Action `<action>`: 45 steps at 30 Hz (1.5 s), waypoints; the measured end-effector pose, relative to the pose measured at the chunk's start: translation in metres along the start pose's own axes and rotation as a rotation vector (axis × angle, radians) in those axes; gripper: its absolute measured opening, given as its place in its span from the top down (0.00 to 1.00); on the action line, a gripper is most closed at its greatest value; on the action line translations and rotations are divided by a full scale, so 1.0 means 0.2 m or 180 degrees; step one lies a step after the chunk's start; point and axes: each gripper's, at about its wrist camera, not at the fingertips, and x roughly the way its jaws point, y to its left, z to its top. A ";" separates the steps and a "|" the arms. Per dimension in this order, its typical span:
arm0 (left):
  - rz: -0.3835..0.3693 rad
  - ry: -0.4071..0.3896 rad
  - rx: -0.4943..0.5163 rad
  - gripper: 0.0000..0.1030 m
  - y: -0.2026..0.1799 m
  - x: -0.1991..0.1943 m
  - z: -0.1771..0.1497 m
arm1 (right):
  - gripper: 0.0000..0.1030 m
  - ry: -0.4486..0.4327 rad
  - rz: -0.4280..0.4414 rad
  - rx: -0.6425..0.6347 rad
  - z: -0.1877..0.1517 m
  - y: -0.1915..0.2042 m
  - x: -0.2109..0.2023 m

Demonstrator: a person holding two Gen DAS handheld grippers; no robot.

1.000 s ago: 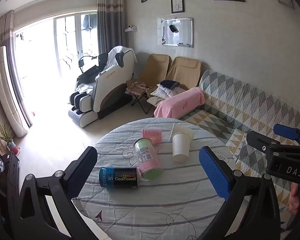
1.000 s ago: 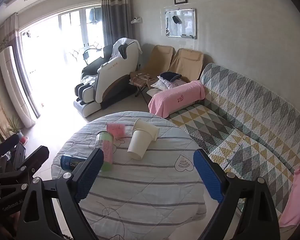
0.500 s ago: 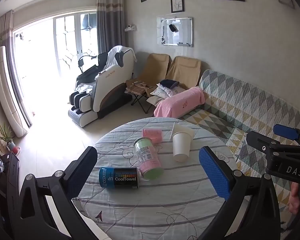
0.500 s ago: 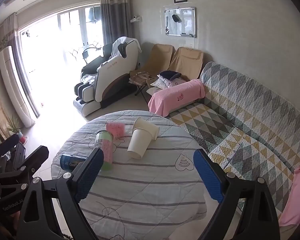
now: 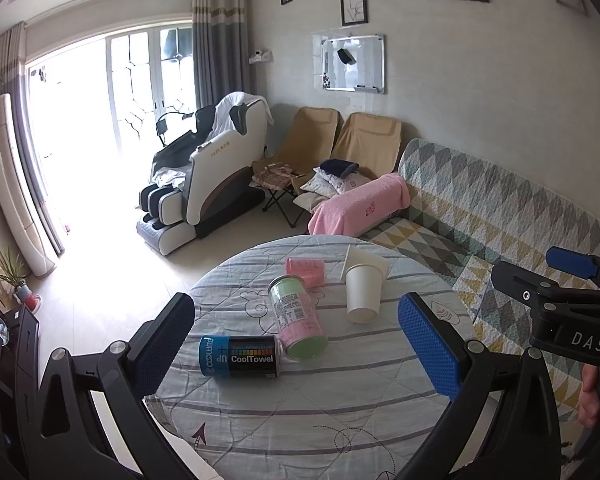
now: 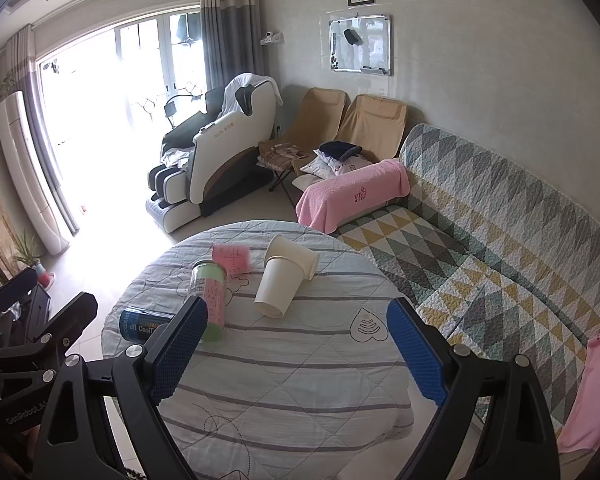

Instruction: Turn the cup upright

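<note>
Cup [image 6: 278,288] on its side; jar [image 6: 212,300], can [image 6: 140,322] left.

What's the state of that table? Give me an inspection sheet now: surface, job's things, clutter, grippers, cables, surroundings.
Surface: round table under a striped quilted cloth.
Job's things: near paper cup is tipped over and rests against the far paper cup, which lies on its side. Neither is upright.
Clutter: CoolTowel can and clear jar, both lying down and touching; pink pack behind the jar.
Grippers: left gripper and right gripper both have their fingers wide apart, hold nothing, and are short of the cups.
Cables: nothing seen.
Surroundings: patterned sofa, pink towel on its arm, massage chair, bright window.
</note>
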 end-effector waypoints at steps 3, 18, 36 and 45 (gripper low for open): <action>0.0001 -0.0004 0.0002 0.00 0.00 0.00 0.00 | 0.10 0.0004 -0.0004 -0.0001 0.00 0.00 0.00; -0.0013 -0.0021 0.0035 0.00 0.00 -0.01 0.02 | 0.10 0.0006 -0.0004 -0.0005 0.00 0.00 0.00; -0.0001 0.0014 0.0049 0.00 0.00 -0.01 0.01 | 0.10 0.0006 -0.0006 -0.0002 0.01 0.01 0.01; 0.0017 0.0240 0.0061 0.00 0.00 0.04 -0.04 | 0.10 0.0180 0.0036 0.0014 -0.03 -0.01 0.05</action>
